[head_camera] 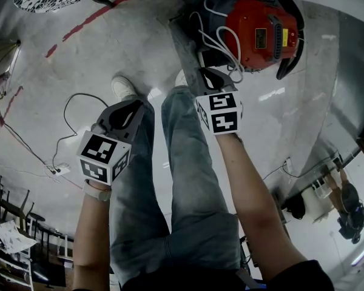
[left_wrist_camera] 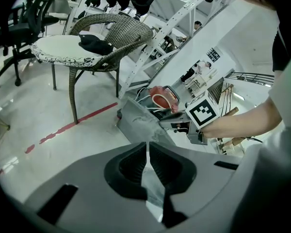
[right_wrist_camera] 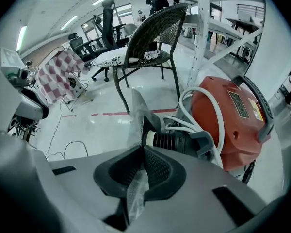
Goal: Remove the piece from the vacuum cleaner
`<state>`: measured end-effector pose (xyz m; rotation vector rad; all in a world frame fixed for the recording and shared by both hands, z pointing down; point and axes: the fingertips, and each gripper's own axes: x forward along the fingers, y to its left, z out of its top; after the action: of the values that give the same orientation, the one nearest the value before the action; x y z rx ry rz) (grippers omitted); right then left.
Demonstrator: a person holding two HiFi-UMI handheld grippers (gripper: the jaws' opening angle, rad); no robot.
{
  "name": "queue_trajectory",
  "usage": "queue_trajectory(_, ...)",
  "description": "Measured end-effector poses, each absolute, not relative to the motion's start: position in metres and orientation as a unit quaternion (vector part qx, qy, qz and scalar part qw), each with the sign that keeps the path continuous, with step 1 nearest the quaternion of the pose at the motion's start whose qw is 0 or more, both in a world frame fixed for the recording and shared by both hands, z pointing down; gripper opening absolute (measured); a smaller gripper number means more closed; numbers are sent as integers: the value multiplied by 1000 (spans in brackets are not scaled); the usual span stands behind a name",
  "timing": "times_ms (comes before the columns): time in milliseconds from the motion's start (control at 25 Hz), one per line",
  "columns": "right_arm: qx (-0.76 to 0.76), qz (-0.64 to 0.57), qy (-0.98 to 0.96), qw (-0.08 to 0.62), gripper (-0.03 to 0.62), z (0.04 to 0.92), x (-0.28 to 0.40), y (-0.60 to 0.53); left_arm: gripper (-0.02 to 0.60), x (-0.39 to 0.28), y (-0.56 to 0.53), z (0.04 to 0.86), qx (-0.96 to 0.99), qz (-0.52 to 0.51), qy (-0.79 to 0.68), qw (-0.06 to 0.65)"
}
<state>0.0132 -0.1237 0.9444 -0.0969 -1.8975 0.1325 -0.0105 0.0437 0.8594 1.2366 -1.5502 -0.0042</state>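
Observation:
A red vacuum cleaner (head_camera: 261, 32) stands on the floor ahead, with a white cord (head_camera: 221, 38) looped over it. A long flat grey piece (head_camera: 183, 47) runs from its black ribbed hose end (right_wrist_camera: 172, 142) toward me. My right gripper (head_camera: 205, 71) is shut on the near end of this piece, and the grey piece (right_wrist_camera: 135, 115) enters the right gripper (right_wrist_camera: 141, 152) between its jaws. My left gripper (head_camera: 136, 105) hangs lower left, apart from the piece, over my knee. In the left gripper view the left gripper (left_wrist_camera: 148, 149) is shut, and the grey piece (left_wrist_camera: 140, 125) and vacuum (left_wrist_camera: 162, 98) lie beyond.
A wicker chair (left_wrist_camera: 102, 38) stands left of the vacuum, near a red floor line (head_camera: 109, 11). My jeans-clad legs (head_camera: 188, 162) and a white shoe (head_camera: 124, 88) are below the grippers. A power strip (head_camera: 57, 170) with cable lies at left. Office chairs (right_wrist_camera: 94, 42) stand farther back.

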Motion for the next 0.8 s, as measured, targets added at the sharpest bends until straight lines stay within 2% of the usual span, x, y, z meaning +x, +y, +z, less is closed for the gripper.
queue_trajectory(480,-32,74,-811,579,48,946,12,-120,21,-11,51,862,517,-5,-655,551)
queue_trajectory(800,-1,139,-808,572,49,946,10,-121,21,-12,54,863,514,-6,-657,551)
